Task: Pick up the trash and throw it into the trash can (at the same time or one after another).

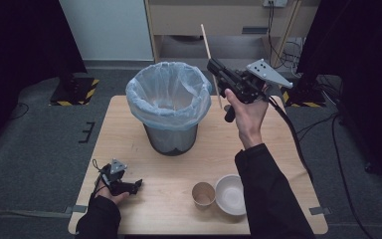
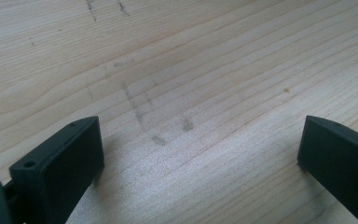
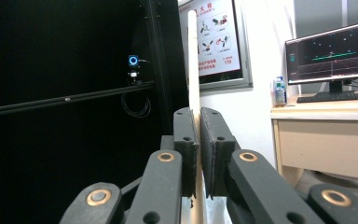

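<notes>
- High view: right gripper [image 1: 218,69] is raised over the table's [image 1: 129,149] far right edge beside the lined bin [image 1: 169,107], clamped on a thin wooden stick [image 1: 211,62]; the stick's lower end is hidden behind the hand. The left gripper [image 1: 132,186] rests at the near left corner. A paper cup [image 1: 203,193] and a bowl [image 1: 230,194] sit near the front edge.
- Left gripper view: jaws stand wide apart over bare wood; tips cut off.
- Right gripper view: jaws pinch the upright stick [image 3: 193,65]; its lower end is cut off.

1. High view: fixed above the person's side, facing forward and down over the whole table [image 1: 144,199].
2. Left gripper view: close above the tabletop near its front-left corner, facing down.
3. Right gripper view: raised, facing level toward the room's wall.
</notes>
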The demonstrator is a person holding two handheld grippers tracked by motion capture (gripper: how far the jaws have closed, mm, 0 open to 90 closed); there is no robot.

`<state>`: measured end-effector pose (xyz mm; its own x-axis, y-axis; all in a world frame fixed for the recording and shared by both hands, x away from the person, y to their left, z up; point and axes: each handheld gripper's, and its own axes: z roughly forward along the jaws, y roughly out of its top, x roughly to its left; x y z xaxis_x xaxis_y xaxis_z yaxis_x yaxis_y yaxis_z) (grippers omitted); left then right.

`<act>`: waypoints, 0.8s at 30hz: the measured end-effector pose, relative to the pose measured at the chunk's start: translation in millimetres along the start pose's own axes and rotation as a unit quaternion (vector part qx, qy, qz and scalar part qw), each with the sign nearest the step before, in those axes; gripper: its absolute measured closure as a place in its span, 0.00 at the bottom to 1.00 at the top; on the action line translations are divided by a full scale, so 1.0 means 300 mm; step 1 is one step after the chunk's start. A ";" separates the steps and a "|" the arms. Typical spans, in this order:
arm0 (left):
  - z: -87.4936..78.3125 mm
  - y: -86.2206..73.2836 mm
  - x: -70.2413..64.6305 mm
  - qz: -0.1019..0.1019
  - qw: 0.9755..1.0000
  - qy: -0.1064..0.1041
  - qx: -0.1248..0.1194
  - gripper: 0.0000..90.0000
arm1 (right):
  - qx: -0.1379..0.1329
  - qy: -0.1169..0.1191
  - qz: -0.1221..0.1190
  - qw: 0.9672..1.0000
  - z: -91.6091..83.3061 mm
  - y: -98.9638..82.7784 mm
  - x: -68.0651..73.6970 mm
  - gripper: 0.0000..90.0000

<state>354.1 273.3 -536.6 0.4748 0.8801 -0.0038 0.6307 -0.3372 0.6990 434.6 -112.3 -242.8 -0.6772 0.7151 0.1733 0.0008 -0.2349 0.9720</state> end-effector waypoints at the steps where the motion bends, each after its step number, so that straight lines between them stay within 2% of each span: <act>1: 0.000 0.000 0.000 0.000 1.000 0.000 0.001 0.00 | -0.001 0.001 0.002 1.000 0.006 -0.001 0.002 0.96; 16: 0.000 0.000 0.000 0.000 1.000 0.000 0.000 0.00 | -0.004 0.010 -0.003 1.000 0.108 0.007 0.036 0.95; 19: 0.000 0.000 0.000 0.000 1.000 -0.001 0.000 0.00 | -0.008 0.008 0.006 1.000 0.131 0.005 0.031 0.95; 24: 0.000 0.000 0.000 0.000 1.000 0.000 0.001 0.00 | -0.001 0.003 0.007 1.000 0.161 -0.015 0.024 0.95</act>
<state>354.2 273.3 -536.5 0.4759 0.8795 -0.0039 0.6309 -0.3383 0.6982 465.3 -74.4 -238.2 -0.6814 0.7078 0.1862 0.0093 -0.2460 0.9692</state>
